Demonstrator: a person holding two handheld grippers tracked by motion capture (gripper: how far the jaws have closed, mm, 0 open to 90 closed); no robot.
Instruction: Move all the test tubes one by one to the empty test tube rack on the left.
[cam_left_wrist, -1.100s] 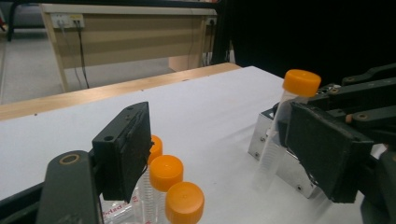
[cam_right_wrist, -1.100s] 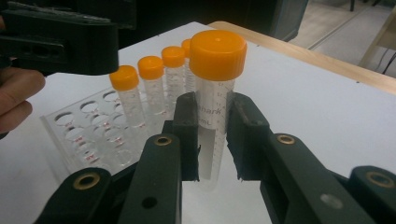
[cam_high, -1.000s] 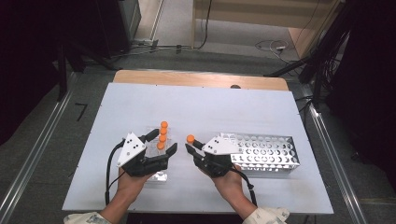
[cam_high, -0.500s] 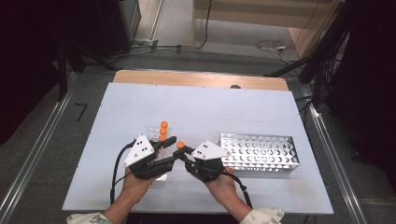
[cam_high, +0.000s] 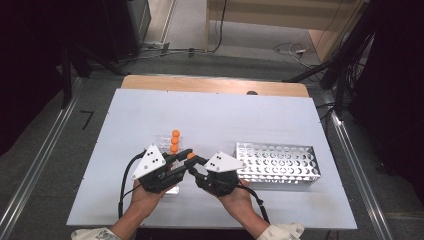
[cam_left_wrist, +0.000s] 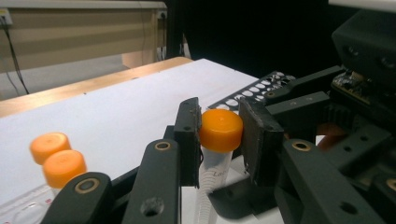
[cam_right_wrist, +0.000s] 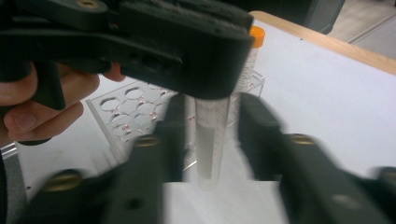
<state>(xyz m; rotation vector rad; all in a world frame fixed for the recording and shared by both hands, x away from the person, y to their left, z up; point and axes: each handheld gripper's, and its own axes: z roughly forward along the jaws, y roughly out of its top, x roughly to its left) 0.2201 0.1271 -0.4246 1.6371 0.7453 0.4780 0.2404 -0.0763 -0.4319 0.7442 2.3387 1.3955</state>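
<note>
Here, above the white surface (cam_high: 210, 120) and beside the clear rack (cam_high: 167, 142) of orange-capped tubes, our left gripper (cam_left_wrist: 219, 140) has clamped its jaws on the orange cap of the centrifuge tube (cam_left_wrist: 219, 133). Our right gripper (cam_right_wrist: 210, 121) has just been opening, its jaws now flanking the tube's body without touching. Right of them lies the metal rack (cam_high: 277, 165).

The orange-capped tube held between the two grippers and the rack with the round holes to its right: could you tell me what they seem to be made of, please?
The tube looks like clear or frosted plastic: translucent wall, printed lettering, and a smooth matte orange cap, probably also plastic. The rack looks like metal, perhaps aluminium or steel sheet: silvery, shiny, punched with rows of round holes.
</note>
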